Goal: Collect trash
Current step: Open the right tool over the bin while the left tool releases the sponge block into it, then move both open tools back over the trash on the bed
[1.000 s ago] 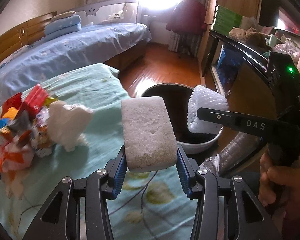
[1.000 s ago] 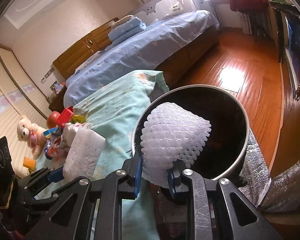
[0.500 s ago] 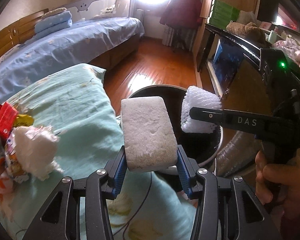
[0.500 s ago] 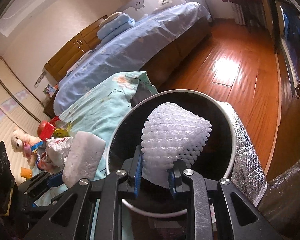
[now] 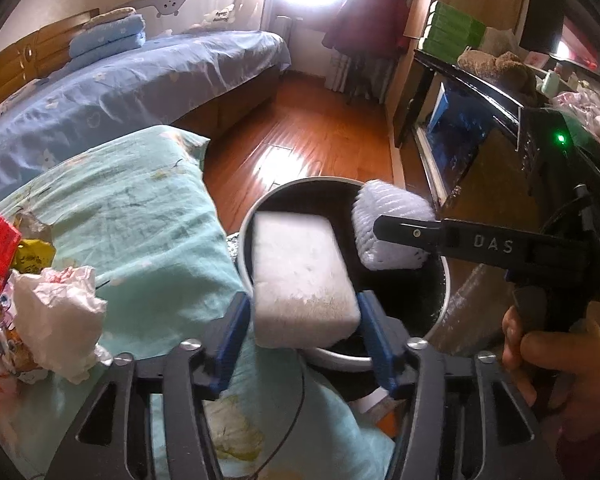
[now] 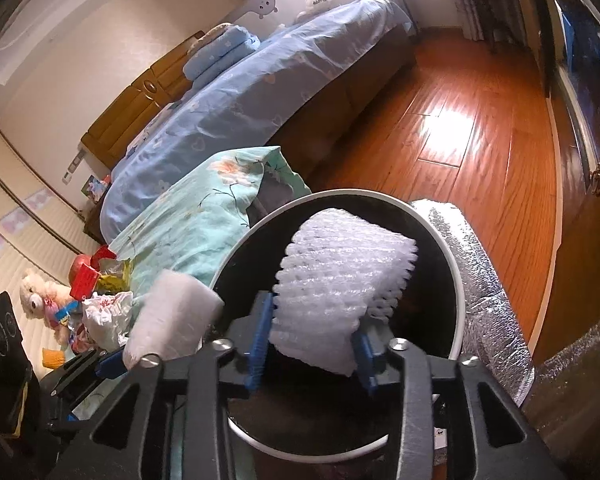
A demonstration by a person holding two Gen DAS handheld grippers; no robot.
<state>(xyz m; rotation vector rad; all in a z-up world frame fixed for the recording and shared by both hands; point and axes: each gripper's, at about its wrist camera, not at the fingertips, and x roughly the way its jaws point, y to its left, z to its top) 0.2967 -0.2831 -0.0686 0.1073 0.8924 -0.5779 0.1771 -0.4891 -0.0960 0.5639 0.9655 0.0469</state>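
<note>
My left gripper [image 5: 302, 328] has opened around a white foam block [image 5: 302, 280], which hangs over the rim of a round black trash bin [image 5: 444, 280] with a white rim; a gap shows on each side of the block. My right gripper [image 6: 312, 344] is shut on a white foam fruit net [image 6: 340, 284] held above the bin's opening [image 6: 456, 280]. The net [image 5: 388, 232] and right gripper also show in the left wrist view. A pile of wrappers and crumpled white paper [image 5: 56, 312] lies on the teal cloth [image 5: 140, 216] to the left.
A blue-covered bed [image 5: 120, 76] stands behind, with wooden floor [image 5: 312, 128] beyond the bin. A dark cabinet [image 5: 472, 120] lines the right side. A silver foil roll [image 6: 488, 288] lies beside the bin. A teddy bear [image 6: 40, 296] sits far left.
Both grippers moved forward over the bin. The left jaws have opened, and the foam block sits loose between them. The right gripper still holds the net.
</note>
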